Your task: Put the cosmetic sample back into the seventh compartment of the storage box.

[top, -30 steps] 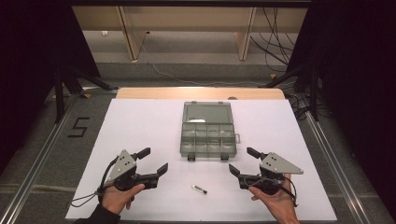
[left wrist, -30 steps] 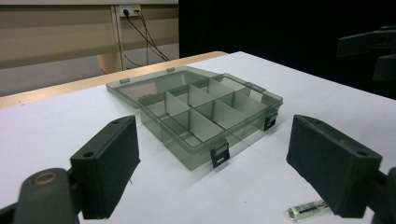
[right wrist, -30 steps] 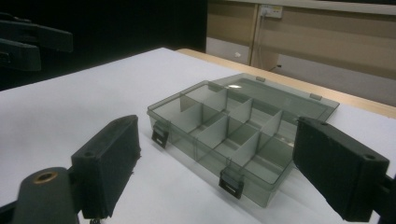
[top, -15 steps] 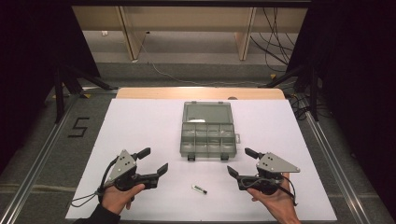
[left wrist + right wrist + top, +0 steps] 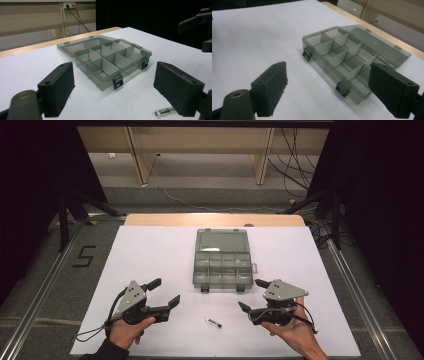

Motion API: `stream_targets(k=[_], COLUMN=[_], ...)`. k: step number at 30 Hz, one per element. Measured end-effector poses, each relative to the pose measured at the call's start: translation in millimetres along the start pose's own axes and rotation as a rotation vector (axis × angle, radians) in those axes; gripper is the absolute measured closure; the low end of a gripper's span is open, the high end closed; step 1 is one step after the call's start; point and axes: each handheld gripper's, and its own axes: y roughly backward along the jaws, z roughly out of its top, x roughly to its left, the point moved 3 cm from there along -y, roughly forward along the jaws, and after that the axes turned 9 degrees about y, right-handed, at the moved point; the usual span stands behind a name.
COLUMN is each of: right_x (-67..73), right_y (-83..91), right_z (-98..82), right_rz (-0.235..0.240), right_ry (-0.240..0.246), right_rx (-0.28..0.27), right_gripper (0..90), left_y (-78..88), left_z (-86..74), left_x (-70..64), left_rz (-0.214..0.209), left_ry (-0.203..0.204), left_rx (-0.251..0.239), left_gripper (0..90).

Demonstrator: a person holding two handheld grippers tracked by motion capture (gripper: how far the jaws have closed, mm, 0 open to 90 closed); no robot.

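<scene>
A grey see-through compartment box (image 5: 221, 265) lies open in the middle of the white table, its lid folded back flat; its compartments look empty (image 5: 110, 60) (image 5: 347, 56). A small clear tube with a green end (image 5: 214, 322) lies on the table in front of the box, between my two hands, and appears as the tube (image 5: 165, 111) beside my left gripper's right-hand jaw. My left gripper (image 5: 164, 292) is open near the front left with nothing between its jaws (image 5: 115, 92). My right gripper (image 5: 253, 295) is open at the front right, also with nothing in it (image 5: 327, 92).
The white table top (image 5: 150, 255) ends at a wooden strip (image 5: 210, 220) along the far side. Metal rails run along both sides of the table. Cables lie on the floor behind, and a "5" marking (image 5: 84, 256) is on the floor at the left.
My right gripper has shifted a little to the left, toward the tube. The left gripper, box and tube have stayed put.
</scene>
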Motion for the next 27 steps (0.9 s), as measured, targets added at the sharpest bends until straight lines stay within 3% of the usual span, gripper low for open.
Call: stream_targets(k=[1,2,3,4,17,23,24,26,27], right_x=[0.1,0.8,1.6,1.7,9.4,19.1,24.0,25.4,30.2], right_y=[-1.8,-2.9,-4.1,-5.9,-34.7,-47.3,-53.7,-56.2,-62.7], right_z=[1.0,1.8,2.4,3.1,16.6,22.6,24.5,24.8,25.8], right_rz=[0.006,0.019,0.027,0.04,0.182,0.237,0.266,0.275,0.298], right_ry=[0.009,0.014,0.018,0.029,0.109,0.138,0.151,0.158,0.176], right_rx=[0.008,0.025,0.038,0.048,0.206,0.26,0.289,0.299,0.335], right_gripper=[17.5,17.5,17.8,18.2,22.7,26.3,27.2,27.8,28.3], left_y=[-0.1,-1.1,-1.3,0.5,0.7,0.6,0.7,0.7,0.8], left_z=[0.1,2.0,2.2,-0.4,-0.6,-0.6,-0.6,-0.5,-0.6], left_x=[0.3,3.3,3.2,0.2,0.6,0.9,0.8,0.6,0.6], left_rz=[0.002,0.006,-0.002,0.011,0.012,0.01,0.011,0.013,0.013], left_ry=[-0.004,-0.044,-0.05,0.003,0.004,0.002,0.003,0.005,0.003], left_rx=[-0.001,-0.016,-0.016,0.005,0.005,0.005,0.005,0.005,0.005], left_gripper=[15.9,15.9,15.9,15.9,15.9,15.9,15.9,15.9,15.9])
